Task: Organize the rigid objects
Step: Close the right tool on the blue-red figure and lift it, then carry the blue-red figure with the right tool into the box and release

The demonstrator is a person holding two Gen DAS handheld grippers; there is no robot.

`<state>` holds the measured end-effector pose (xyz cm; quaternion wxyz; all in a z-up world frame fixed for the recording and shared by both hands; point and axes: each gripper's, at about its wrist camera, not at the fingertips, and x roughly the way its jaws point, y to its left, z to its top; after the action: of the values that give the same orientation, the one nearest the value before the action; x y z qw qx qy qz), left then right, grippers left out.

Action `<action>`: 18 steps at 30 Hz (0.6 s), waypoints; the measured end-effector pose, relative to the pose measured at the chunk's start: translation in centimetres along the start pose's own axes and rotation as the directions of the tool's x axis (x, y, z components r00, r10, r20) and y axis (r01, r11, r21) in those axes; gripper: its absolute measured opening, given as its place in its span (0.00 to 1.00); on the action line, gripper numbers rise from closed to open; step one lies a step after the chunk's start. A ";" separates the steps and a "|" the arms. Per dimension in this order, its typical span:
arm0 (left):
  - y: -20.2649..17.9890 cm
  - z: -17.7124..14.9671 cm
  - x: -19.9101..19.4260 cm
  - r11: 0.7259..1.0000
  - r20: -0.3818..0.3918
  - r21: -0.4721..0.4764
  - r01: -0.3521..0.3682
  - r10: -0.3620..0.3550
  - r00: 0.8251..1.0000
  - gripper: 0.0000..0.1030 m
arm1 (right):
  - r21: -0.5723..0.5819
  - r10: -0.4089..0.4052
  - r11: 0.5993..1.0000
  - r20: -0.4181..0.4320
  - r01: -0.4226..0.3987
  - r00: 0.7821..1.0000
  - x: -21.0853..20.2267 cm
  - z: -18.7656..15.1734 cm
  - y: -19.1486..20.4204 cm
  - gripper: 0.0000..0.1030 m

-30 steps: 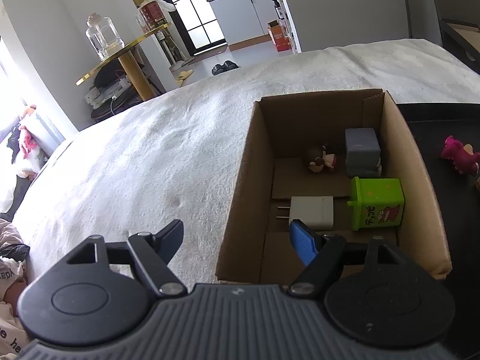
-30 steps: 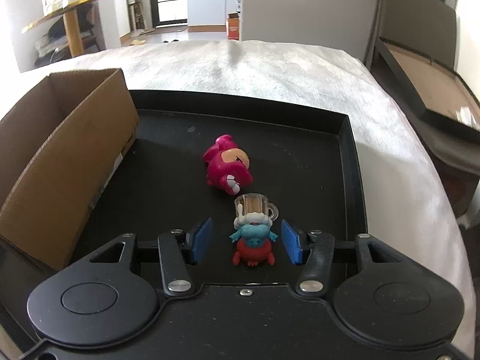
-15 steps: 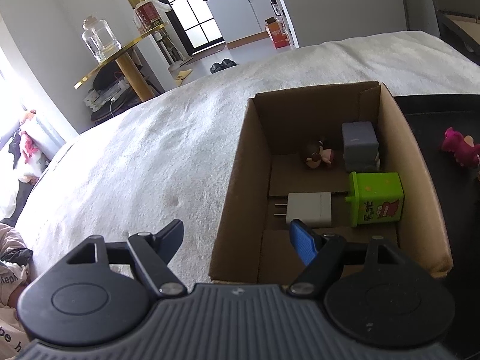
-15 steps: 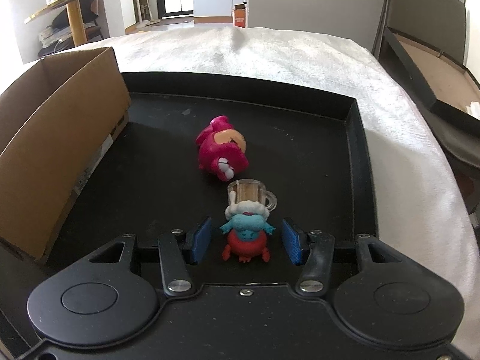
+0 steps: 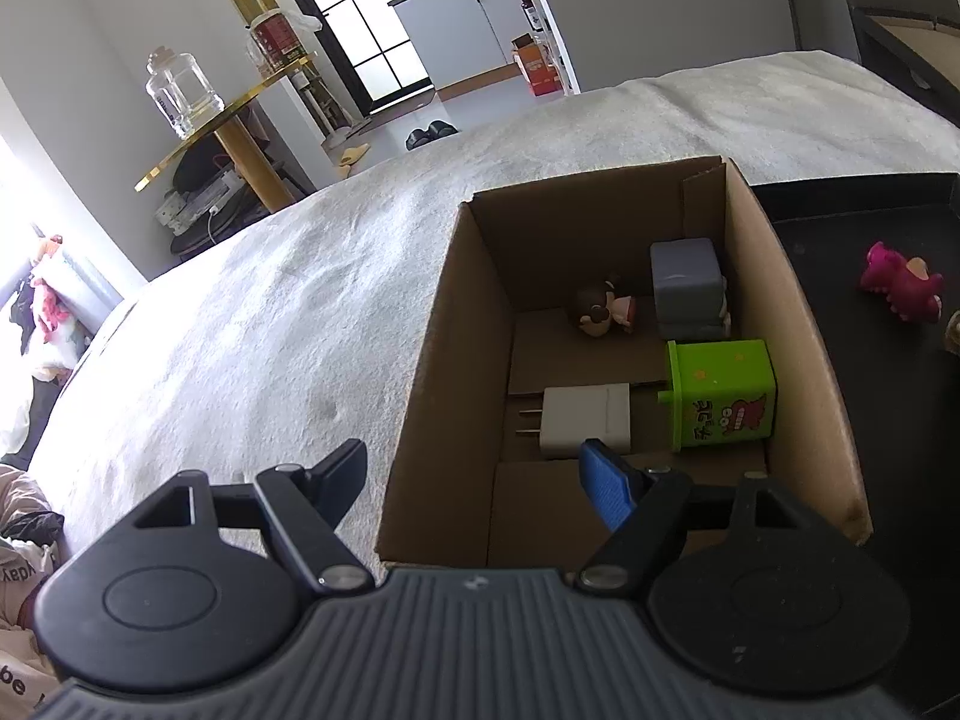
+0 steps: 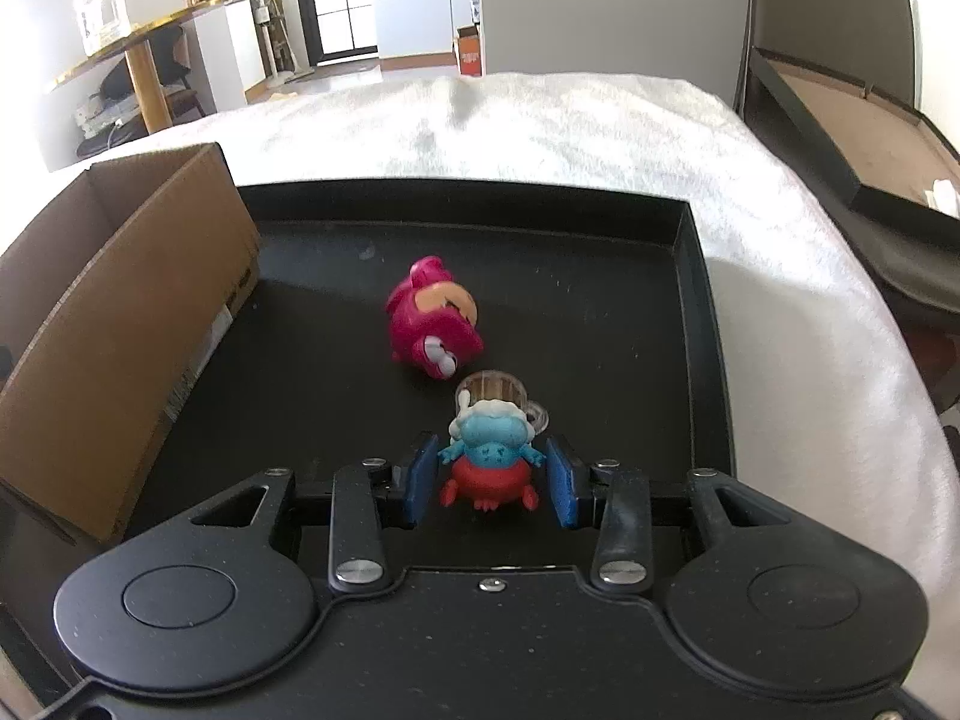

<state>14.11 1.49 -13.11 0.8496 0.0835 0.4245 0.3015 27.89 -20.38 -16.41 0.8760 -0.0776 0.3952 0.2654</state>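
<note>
— Right gripper?
— Hovered low over the black tray, blue fingers spread on either side of the blue-and-red figurine at lower centre of the right wrist view. Pads close to its sides, contact not certain; not clamped.
— Anything else on the tray?
— Clear mug right behind the figurine, touching or nearly so. Magenta toy just beyond, toward frame centre, tipped on its side.
— Left gripper?
— Released, wide apart, empty. Hung over the near wall of the cardboard box: one finger outside above the white cover, the blue one inside.
— Box contents?
— White charger lying flat near the middle, green box just right of it, grey box behind that, small brown-haired doll left of the grey one. Box stood just left of the tray.
</note>
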 end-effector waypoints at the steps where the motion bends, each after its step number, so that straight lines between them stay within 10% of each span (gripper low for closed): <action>1: 0.1 0.0 0.0 1.000 0.001 -0.002 0.000 0.000 1.000 0.74 | -0.001 0.000 1.000 0.006 0.000 1.000 -0.2 0.1 0.0 0.38; 18: 1.9 -0.5 0.1 0.998 0.016 -0.064 0.026 -0.025 1.000 0.74 | -0.056 0.014 0.998 0.090 -0.009 0.996 -2.3 3.4 3.3 0.37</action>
<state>12.92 3.07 -12.73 0.8587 0.0532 0.4094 0.3035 27.12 -17.34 -12.21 0.8889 -0.0875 0.3483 0.2846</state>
